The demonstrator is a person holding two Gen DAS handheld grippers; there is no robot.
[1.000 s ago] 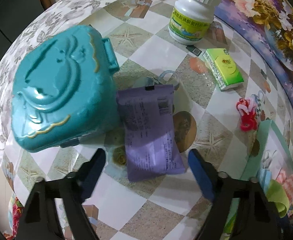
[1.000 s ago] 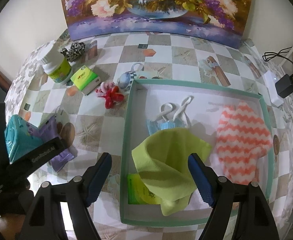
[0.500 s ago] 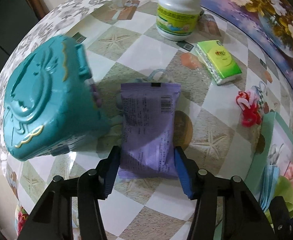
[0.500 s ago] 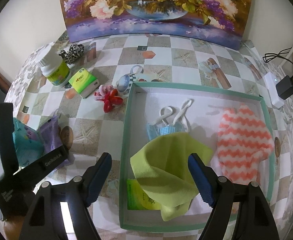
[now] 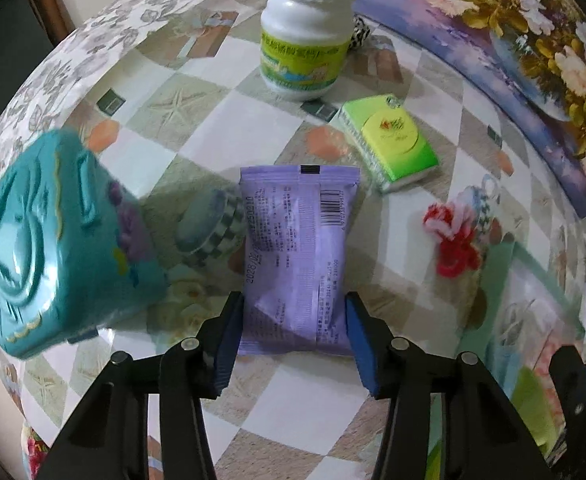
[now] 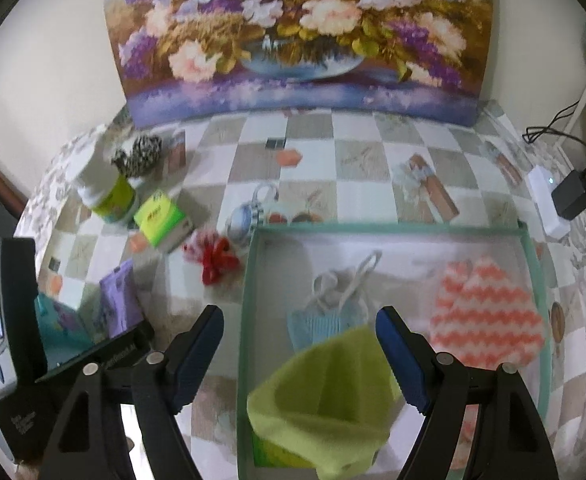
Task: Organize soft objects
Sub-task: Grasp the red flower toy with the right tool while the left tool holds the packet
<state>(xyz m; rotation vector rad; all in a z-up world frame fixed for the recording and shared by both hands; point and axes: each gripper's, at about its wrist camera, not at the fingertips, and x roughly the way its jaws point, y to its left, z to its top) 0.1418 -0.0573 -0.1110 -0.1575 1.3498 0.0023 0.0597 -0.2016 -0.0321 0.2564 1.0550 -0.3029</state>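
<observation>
Between the blue pads of the left gripper point(image 5: 293, 344) sits one purple packet point(image 5: 297, 256), clamped at its near end after the jaws have just been closing; its back shows a barcode and the print "250210". Ahead stand one white bottle point(image 5: 305, 36) and one green tissue pack point(image 5: 393, 144). Right gripper point(image 6: 299, 356) is spread apart, empty, above the green cloth point(image 6: 325, 404) in the tray point(image 6: 393, 229).

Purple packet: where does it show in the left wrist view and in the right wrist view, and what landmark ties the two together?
Left wrist view: purple packet at centre, lower end between the left gripper pads.
Right wrist view: purple packet at left edge, partly hidden behind the left gripper body.
Shared landmark: green tissue pack, beside the white bottle in both.
</observation>
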